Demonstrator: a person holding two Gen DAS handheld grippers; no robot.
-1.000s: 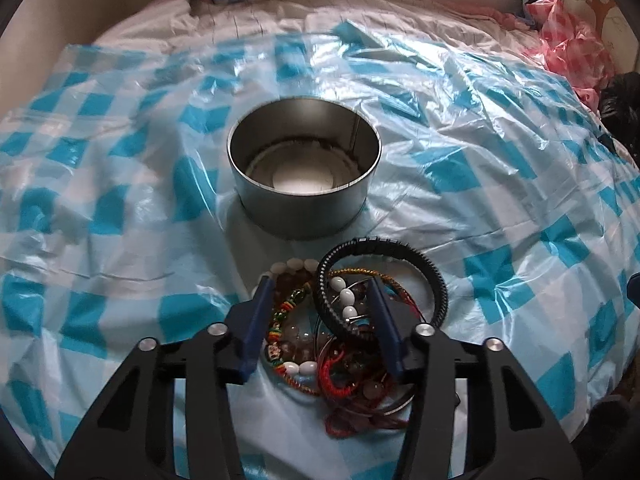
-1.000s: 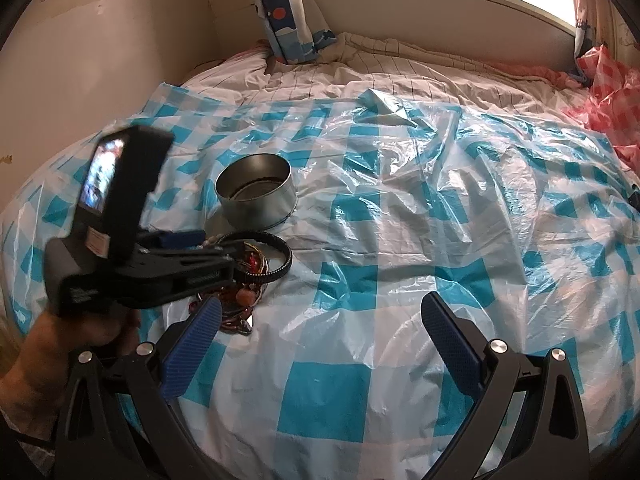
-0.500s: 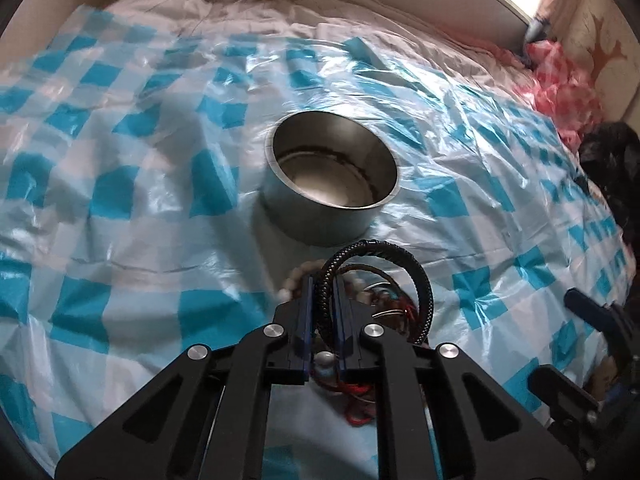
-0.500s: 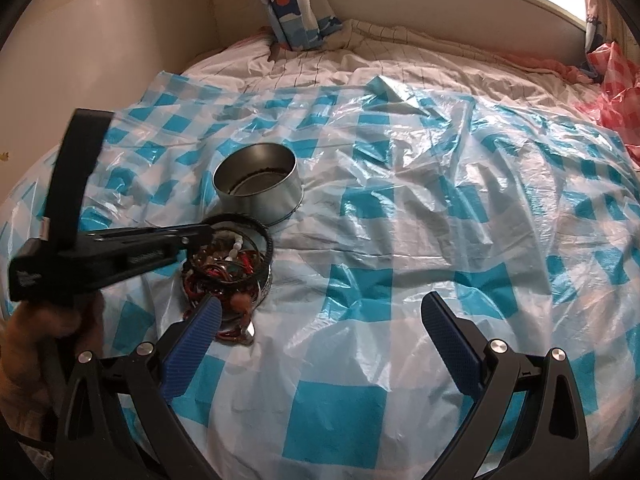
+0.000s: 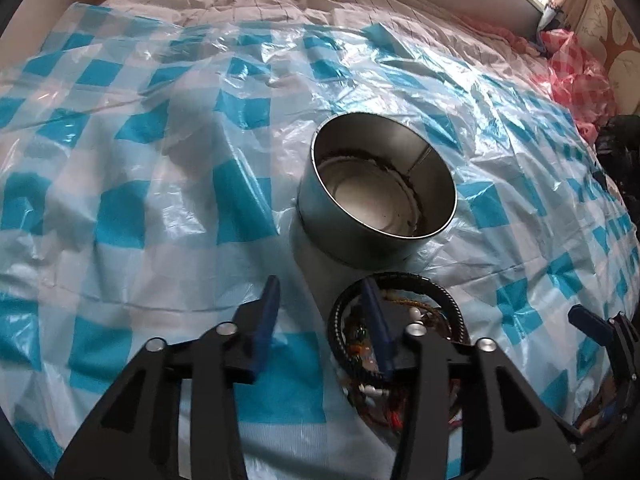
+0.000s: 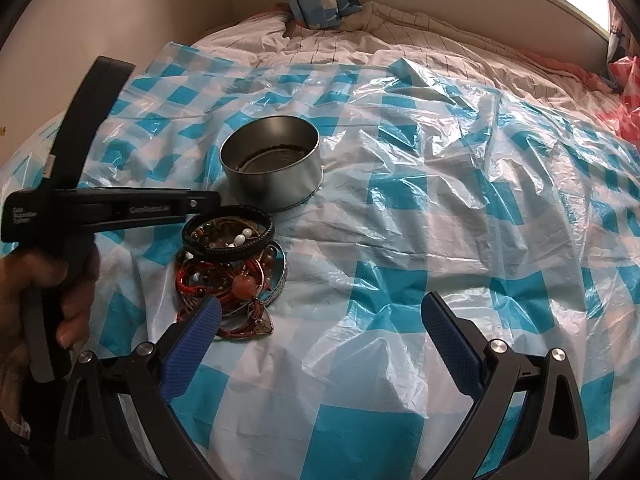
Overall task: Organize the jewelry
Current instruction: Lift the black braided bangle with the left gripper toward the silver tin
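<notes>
A heap of bracelets and beads [image 6: 228, 268] lies on the blue-checked plastic sheet, just in front of a round metal tin [image 6: 272, 164]. A black braided bracelet [image 6: 230, 236] tops the heap. In the left wrist view the tin [image 5: 380, 196] looks empty and the black bracelet [image 5: 448, 300] circles my right fingertip. My left gripper [image 5: 320, 292] is open, its right finger inside the bracelet ring, its left finger over bare sheet. My right gripper [image 6: 320, 320] is open and empty, right of the heap.
The plastic sheet [image 6: 440, 200] covers a bed. A blue patterned pillow [image 6: 320, 0] lies at the far end by the wall. A pink checked bag [image 5: 576, 72] and a dark object [image 5: 620, 148] sit at the right edge.
My left gripper was shut on the black bracelet half a second ago; it has now opened and shifted left. The bracelet rests on the heap. The right gripper has barely moved.
</notes>
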